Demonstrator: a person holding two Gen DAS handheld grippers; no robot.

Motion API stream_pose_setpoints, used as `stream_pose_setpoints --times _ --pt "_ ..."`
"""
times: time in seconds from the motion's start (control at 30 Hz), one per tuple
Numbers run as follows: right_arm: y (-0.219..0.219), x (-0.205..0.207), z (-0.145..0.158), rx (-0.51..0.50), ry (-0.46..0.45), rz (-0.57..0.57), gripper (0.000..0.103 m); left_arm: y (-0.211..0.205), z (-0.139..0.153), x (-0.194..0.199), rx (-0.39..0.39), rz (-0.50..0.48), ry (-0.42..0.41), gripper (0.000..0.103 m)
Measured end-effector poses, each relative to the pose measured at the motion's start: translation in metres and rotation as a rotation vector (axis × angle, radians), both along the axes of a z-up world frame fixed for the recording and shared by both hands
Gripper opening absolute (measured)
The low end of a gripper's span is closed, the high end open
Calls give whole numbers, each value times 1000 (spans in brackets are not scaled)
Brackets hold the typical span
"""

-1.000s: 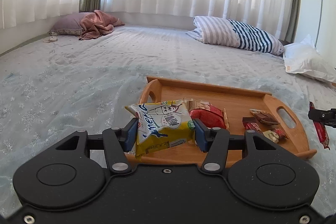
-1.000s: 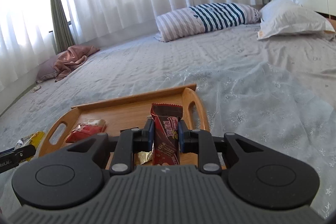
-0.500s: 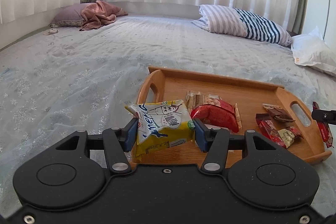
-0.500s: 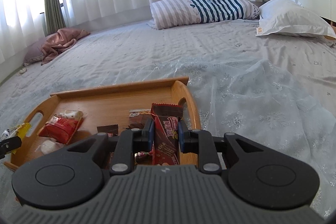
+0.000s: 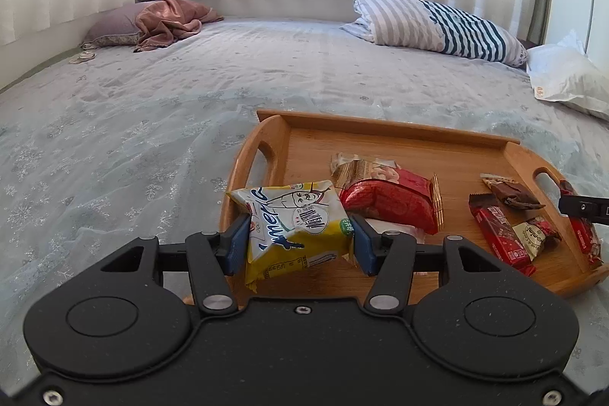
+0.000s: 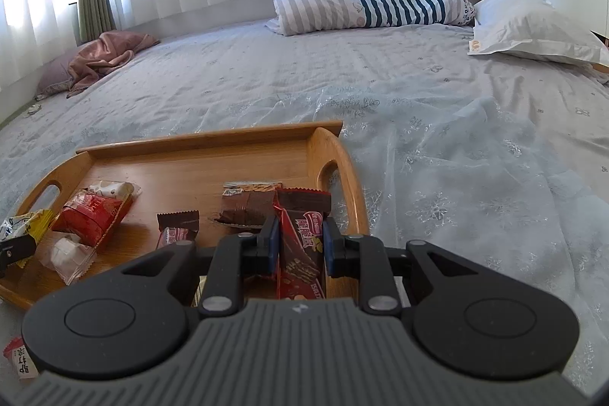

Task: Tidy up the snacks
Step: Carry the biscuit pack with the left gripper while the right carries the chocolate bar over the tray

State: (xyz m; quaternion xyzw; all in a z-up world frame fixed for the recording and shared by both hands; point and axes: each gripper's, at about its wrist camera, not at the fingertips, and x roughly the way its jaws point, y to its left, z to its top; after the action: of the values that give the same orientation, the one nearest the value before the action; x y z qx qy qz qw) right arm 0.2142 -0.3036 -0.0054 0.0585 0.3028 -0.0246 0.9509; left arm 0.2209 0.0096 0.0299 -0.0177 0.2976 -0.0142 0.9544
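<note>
Already several snacks lie in the wooden tray (image 5: 396,130), so I judge the sorting partly done. My left gripper (image 5: 297,242) clamps the yellow packet (image 5: 295,227) over the tray's near edge. My right gripper (image 6: 297,246) pinches a red wafer bar (image 6: 302,242) above its near right corner; one small red packet (image 6: 21,360) lies on the bed at lower left.

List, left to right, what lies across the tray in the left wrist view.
Yellow snack packet in the left tool → red snack pack → long red bar → right tool, all over the wooden tray.
</note>
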Motion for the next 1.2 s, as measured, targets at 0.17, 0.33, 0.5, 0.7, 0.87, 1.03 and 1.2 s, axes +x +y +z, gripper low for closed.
stream_pose_setpoints --times 0.17,0.33,0.5,0.7,0.87,1.03,1.2 --pt "1 3 -4 4 13 8 28 -2 -1 4 -12 -18 3 53" --pt "1 6 -8 15 25 16 28 -1 -3 4 -20 -41 15 53" --pt "2 6 -12 13 31 18 28 0 -5 4 -31 -48 19 53" --pt "1 9 -12 13 32 21 28 -3 -10 6 -38 -71 31 53" --pt "-3 6 -12 32 24 14 28 -7 -12 7 -26 -65 35 53" --pt "-3 7 -13 40 30 21 28 -8 -12 7 -20 -62 36 54" --pt "-1 9 -14 64 37 37 28 -8 -12 6 -18 -62 35 54"
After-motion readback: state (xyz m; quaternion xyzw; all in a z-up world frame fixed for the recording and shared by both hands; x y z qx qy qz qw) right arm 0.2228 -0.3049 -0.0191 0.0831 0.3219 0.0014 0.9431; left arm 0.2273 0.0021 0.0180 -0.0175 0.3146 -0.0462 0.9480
